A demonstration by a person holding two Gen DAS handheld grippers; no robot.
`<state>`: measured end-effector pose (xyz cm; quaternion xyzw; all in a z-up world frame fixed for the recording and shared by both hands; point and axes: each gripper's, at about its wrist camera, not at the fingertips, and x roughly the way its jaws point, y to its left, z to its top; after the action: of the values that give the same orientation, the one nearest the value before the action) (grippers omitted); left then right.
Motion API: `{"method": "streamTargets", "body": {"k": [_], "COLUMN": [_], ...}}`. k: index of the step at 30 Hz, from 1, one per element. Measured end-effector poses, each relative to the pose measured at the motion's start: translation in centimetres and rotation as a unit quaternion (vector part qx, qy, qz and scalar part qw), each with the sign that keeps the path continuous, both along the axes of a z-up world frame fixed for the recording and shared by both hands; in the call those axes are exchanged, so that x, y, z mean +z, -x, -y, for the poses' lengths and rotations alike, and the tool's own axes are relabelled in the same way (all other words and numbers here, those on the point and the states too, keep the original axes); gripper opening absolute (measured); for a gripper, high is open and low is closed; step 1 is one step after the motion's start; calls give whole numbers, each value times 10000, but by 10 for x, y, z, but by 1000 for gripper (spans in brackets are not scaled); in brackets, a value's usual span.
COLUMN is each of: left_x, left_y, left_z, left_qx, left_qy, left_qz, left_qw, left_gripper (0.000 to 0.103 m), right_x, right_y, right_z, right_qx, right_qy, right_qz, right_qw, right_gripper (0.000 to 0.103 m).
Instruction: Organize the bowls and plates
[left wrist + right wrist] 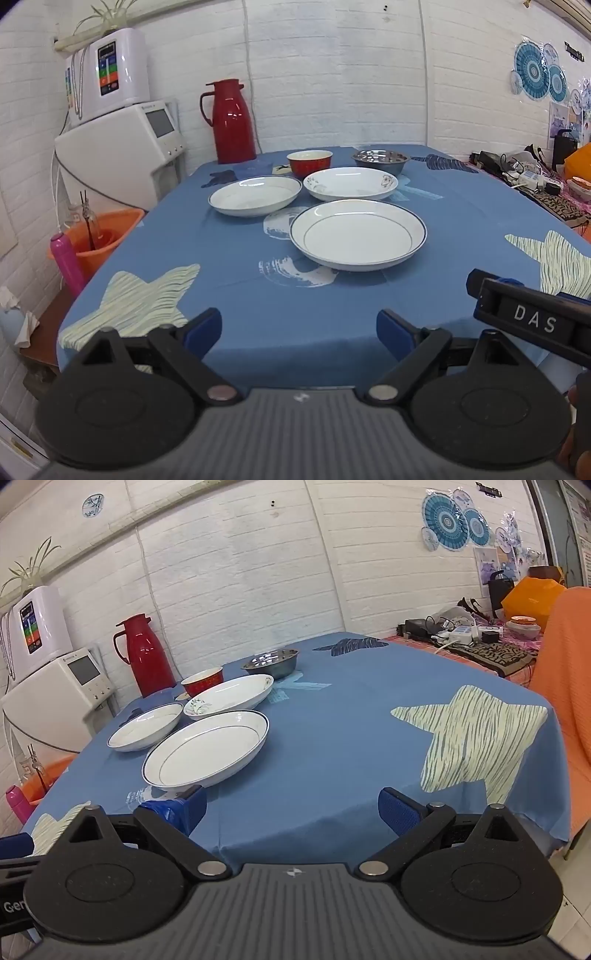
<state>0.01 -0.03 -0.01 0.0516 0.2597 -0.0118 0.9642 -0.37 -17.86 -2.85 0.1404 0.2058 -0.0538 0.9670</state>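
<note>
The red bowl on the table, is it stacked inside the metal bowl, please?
No, the red bowl sits directly on the blue tablecloth, apart from the metal bowl, which stands separately to its right.

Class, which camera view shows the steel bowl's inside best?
The left wrist view: the steel bowl faces the camera and nothing covers it, so its shiny inside shows. In the right wrist view the bowl sits farther off, seen at a slant, partly behind the flowered plate.

Glossy, seemingly ceramic plates; shiny metal bowl; matt tablecloth.
</note>
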Motion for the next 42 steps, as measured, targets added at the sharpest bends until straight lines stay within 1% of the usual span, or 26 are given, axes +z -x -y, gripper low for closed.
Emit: {"method": "streamTargets", "body": {"k": [11,42], "left_x": [-1,-5], "left_y": [-1,0], "left_z": [0,-1], "left_qx": [98,76], "left_qy": [22,41], "left_qz": [-29,-76], "left_qw": [9999,9999], "left_gripper": [90,90], "right_x": [1,4], "right_y": [0,3], "right_z": [-5,-7], "right_qx": [2,23], "right_qy": [35,49], "right_qz": [21,16], "right_qw": [10000,10000], "right_gripper": [87,87]}}
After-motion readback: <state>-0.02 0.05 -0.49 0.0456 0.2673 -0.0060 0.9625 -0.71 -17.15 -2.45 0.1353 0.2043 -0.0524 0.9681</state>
